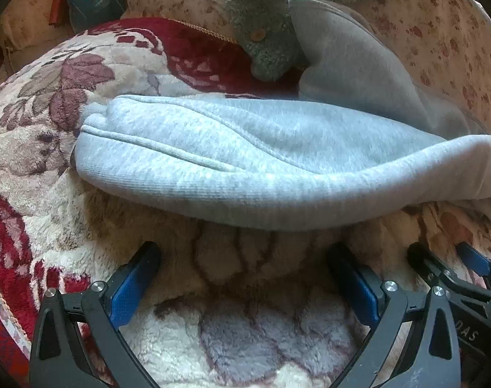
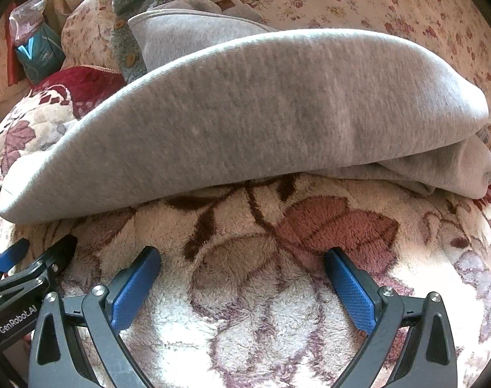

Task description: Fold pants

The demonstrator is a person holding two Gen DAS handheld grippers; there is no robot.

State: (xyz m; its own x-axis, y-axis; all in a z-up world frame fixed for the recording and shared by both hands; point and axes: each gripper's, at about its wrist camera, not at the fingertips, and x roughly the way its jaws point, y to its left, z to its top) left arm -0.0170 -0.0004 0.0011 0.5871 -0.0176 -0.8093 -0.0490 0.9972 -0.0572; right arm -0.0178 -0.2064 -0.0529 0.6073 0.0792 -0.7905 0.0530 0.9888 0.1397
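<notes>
- The left hand-held gripper [image 1: 244, 258] is hovering low over the blanket [image 1: 239, 339], its blue pads [image 1: 129, 294] standing wide apart and holding nothing.
- The right hand-held gripper [image 2: 242, 262] is sitting the same way, blue pads [image 2: 350, 291] spread wide with only the fleecy blanket [image 2: 245, 323] between them.
- In the left wrist view, the right hand-held gripper [image 1: 445, 258] is showing at 4 o'clock, just beside the left one; in the right wrist view, the left hand-held gripper [image 2: 35, 249] is showing at 8 o'clock.
- The pants [image 1: 245, 161] are lying folded on the blanket at 12 o'clock from both tools, near the fingertips but not touching them; the right wrist view is showing the grey pants [image 2: 261, 113] as a thick bundle, with looser layers poking out at 3 o'clock.
- Behind the pants, a darker grey garment [image 1: 349, 61] is resting against a teal fuzzy garment [image 1: 268, 42].
- A flowered sheet [image 2: 391, 3] is covering the bed beyond them.
- At 10 o'clock, a teal packet [image 2: 38, 51] is lying at the bed's edge.
</notes>
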